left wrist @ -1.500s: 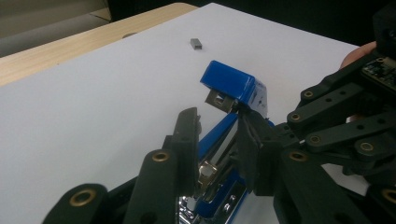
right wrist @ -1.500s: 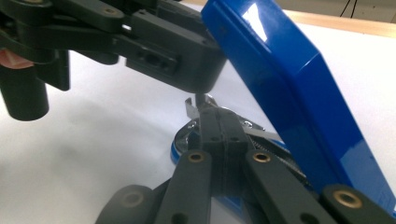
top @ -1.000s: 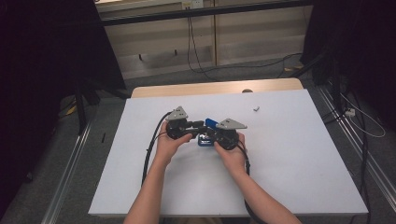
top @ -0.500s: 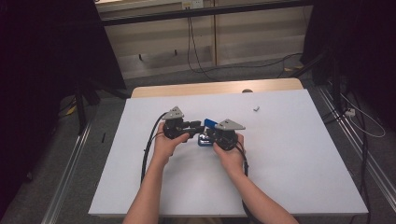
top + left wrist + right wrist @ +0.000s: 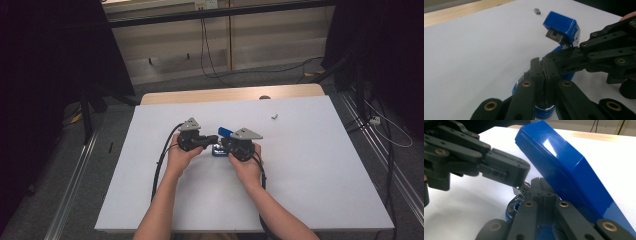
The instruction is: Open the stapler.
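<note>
A blue stapler [image 5: 218,150] lies mid-table with its lid [image 5: 224,131] swung up. My left gripper [image 5: 213,140] reaches in from the left. Its jaws have just been closing and now stand together over the stapler's base [image 5: 541,111]. In the right gripper view a small bright metal part [image 5: 522,189] of the stapler sticks out from the left gripper [image 5: 520,178] at its tips. My right gripper [image 5: 224,145] comes from the right under the raised lid [image 5: 564,170]. Its jaws [image 5: 541,188] are pressed together, with nothing visible between them. The two grippers' tips almost touch [image 5: 549,60].
A small grey block [image 5: 274,116] lies apart at the back right of the white tabletop [image 5: 320,175]. A wooden strip [image 5: 225,94] runs along the far edge. Cables trail from both grippers toward the person. Metal rails flank the table.
The left gripper's jaws have closed beside the stapler. Both hands have stayed about where they were at the table's middle.
</note>
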Demonstrator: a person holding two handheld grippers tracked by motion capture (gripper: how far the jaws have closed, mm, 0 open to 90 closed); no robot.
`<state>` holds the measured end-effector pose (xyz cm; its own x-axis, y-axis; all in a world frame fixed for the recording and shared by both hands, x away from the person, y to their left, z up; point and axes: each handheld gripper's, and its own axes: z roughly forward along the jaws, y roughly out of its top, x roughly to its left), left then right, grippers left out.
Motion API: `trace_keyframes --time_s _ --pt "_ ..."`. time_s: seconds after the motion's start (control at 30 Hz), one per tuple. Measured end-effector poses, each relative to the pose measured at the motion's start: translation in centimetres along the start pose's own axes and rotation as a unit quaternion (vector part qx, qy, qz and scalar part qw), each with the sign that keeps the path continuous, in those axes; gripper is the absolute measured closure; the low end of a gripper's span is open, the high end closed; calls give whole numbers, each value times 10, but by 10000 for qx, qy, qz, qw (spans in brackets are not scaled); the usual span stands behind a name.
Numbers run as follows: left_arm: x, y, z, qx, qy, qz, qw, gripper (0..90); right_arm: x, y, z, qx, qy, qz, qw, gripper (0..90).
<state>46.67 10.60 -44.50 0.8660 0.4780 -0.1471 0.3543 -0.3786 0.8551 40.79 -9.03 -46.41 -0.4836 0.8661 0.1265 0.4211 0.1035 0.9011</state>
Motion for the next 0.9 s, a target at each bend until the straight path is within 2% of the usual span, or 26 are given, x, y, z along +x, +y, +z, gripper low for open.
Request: trace_keyframes --time_s 0.07,0.17,0.33,0.43,0.53,0.6,0.63,0.67,0.77,0.9 --pt "1 -2 2 -63 -32 -16 10000 887 0 0 0 -5 19 14 10000 900" --pt "-1 -2 4 -6 -18 97 10000 898 0 0 0 -2 39 8 10000 900" --pt "-3 -3 5 32 24 125 9999 900 1 2 -1 -26 39 -34 10000 900" --pt "-4 -3 6 49 69 179 9998 900 -3 7 -5 -159 -5 67 9999 900" --pt "-3 -4 7 30 29 164 9999 900 -8 10 -7 -134 37 135 9998 900" --pt "-4 -7 10 156 57 238 9996 900 -9 10 -8 -106 58 97 9999 900" --pt "-4 -9 11 83 45 199 9998 900 -10 9 -8 -124 72 137 9998 900" --pt "-4 -9 11 70 44 138 9999 900 -9 10 -8 -121 41 126 9998 900" --pt "-5 -8 11 120 102 245 9996 900 -9 10 -9 -110 -18 76 9999 900" --pt "-5 -8 11 119 89 268 9995 900 -8 11 -9 -97 -103 -42 9999 900"
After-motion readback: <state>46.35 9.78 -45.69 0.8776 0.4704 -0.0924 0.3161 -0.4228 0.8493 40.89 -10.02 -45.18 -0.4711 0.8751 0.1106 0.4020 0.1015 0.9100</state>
